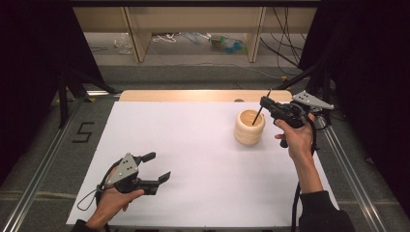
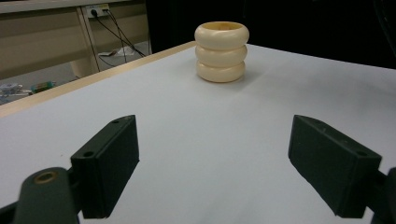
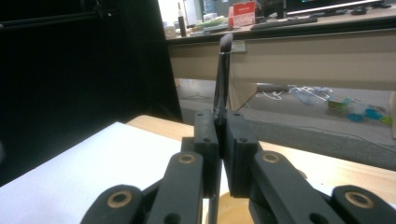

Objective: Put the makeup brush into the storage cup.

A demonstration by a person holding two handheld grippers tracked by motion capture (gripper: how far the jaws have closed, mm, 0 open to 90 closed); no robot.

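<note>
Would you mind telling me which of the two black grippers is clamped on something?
The right gripper: shut on the thin dark brush above the ribbed cream holder; the left gripper gapes empty.

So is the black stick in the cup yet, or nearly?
Nearly. Done: the right gripper has picked up the black stick and its fingers are shut on it. In hand: the stick's lower end dips into the mouth of the cream ribbed cup. Left: letting go. The left gripper waits open.
</note>
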